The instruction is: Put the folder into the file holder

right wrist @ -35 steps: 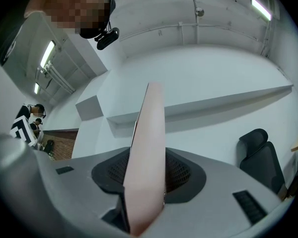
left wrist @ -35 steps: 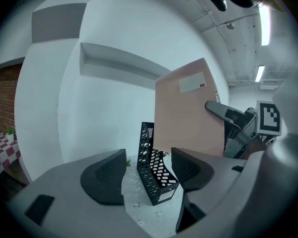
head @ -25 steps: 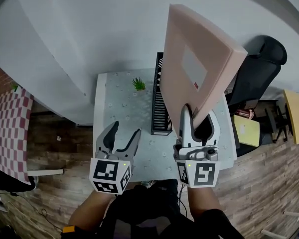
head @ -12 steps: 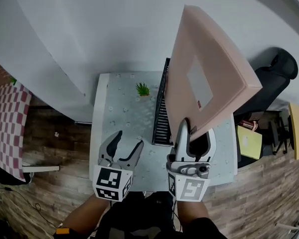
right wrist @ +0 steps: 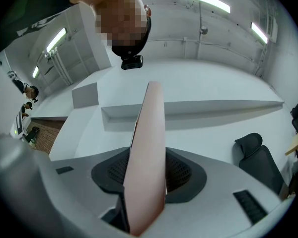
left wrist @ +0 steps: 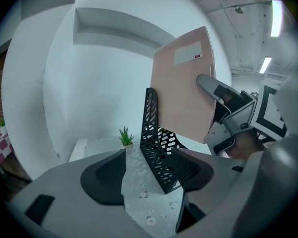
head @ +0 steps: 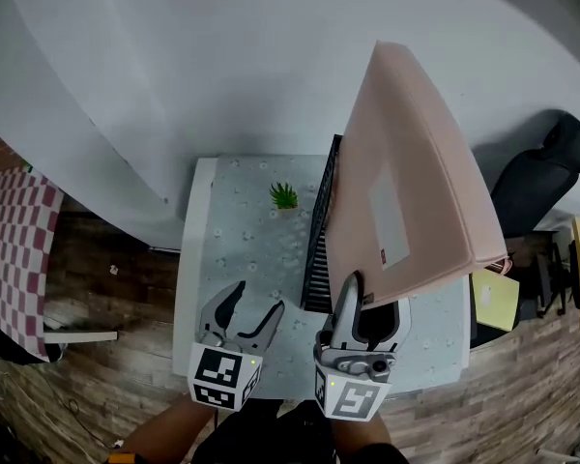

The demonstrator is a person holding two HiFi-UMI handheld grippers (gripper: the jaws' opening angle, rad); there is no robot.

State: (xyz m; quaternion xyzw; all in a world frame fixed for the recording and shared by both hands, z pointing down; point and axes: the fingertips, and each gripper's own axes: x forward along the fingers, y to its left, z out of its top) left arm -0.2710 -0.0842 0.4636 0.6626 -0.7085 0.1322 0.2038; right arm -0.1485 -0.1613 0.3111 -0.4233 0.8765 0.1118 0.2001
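Note:
A thick pink folder [head: 406,182] with a white label stands raised on edge, tilted up over the black mesh file holder [head: 321,230]. My right gripper [head: 372,303] is shut on the folder's lower corner. In the right gripper view the folder's spine [right wrist: 146,157] runs up between both pads. My left gripper [head: 251,309] hangs open and empty left of the holder, above the table's near part. In the left gripper view the file holder [left wrist: 156,148] stands just ahead, with the folder [left wrist: 184,93] and my right gripper [left wrist: 223,113] above it.
A white table [head: 242,230] with a flowered cloth carries a small green potted plant [head: 284,197] near the back. A black office chair [head: 536,177] stands to the right, with a yellow stool [head: 493,298] beside it. White walls rise behind; the floor is wood.
Both grippers have sunk toward the table. The folder has come down with my right gripper and now hangs closer over the file holder. My left gripper stays open.

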